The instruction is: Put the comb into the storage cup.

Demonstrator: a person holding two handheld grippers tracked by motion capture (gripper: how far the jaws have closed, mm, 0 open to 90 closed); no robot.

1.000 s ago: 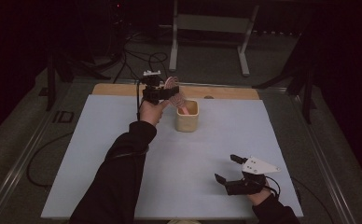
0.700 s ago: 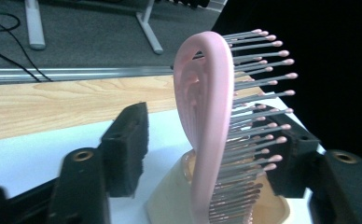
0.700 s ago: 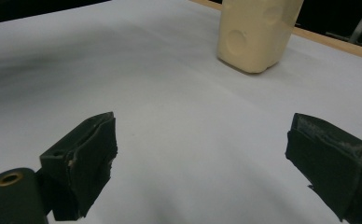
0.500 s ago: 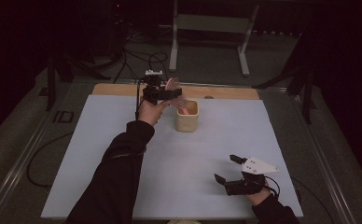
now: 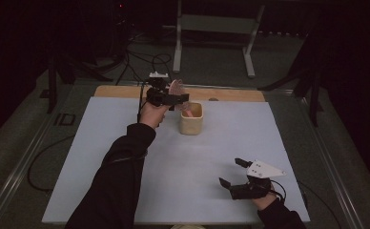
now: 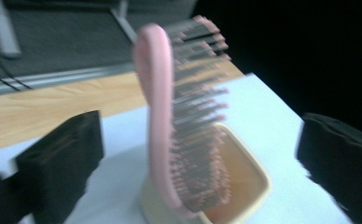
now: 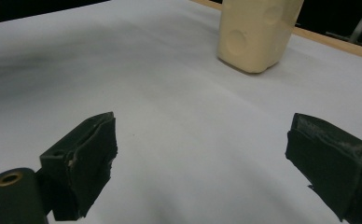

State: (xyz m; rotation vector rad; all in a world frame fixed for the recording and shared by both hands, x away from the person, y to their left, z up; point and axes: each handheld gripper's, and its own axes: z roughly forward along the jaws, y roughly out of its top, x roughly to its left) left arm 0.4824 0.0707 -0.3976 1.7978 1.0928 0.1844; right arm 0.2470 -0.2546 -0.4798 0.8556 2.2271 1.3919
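The left claw [image 6: 193, 154] stands spread wide, its jaws having just been opening, with a pink hairbrush [image 6: 179, 121] between them but touched by neither pad. The brush stands handle-down in a cream cup [image 6: 244, 196], bristle head up, so the cup alone appears to prop it (the release looks finished). In the high view this sits at upper centre of the frame, the left claw [image 5: 179, 100] just left of the cup [image 5: 191, 121] near the far wooden edge [image 5: 231, 94] of the pale surface [image 5: 126, 143]. At lower right, the right claw [image 5: 234, 172] rests spread and empty, well apart, seemingly kept aside.
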